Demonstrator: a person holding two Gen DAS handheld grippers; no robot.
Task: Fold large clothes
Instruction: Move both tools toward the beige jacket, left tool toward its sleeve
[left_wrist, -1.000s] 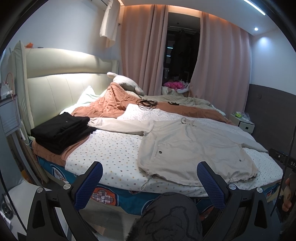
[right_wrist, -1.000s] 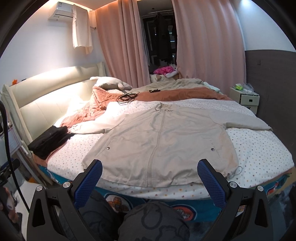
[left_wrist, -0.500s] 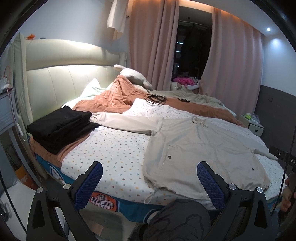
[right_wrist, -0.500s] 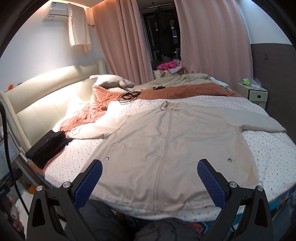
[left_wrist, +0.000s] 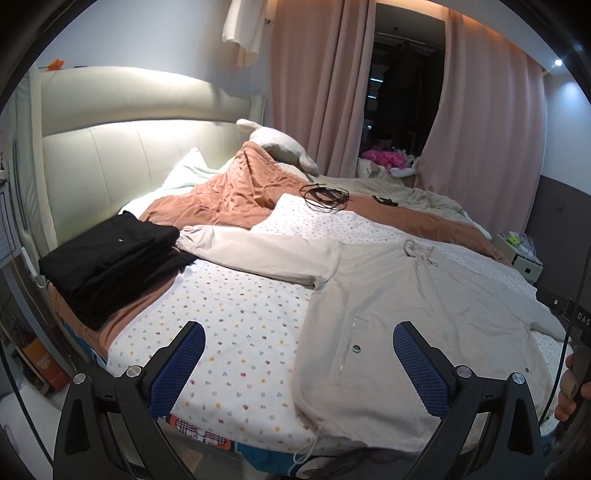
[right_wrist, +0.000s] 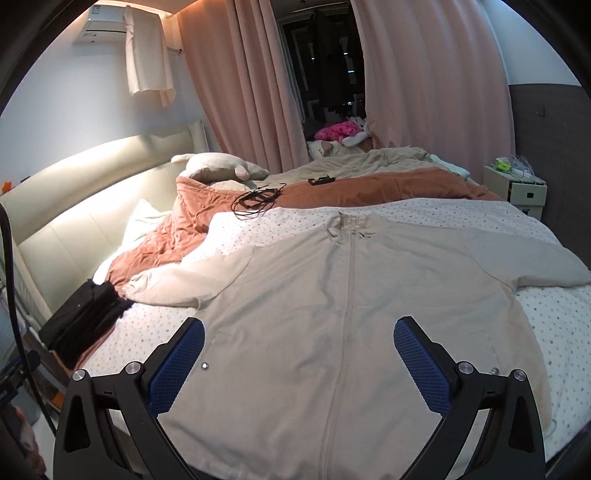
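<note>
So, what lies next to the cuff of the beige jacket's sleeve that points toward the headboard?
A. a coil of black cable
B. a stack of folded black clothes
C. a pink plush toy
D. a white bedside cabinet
B: the gathered cuff of the beige jacket ends right beside the stack of folded black clothes.

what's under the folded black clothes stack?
The black stack rests on rust-orange quilt at the bed's corner. Whether anything else lies beneath it is hidden.
</note>
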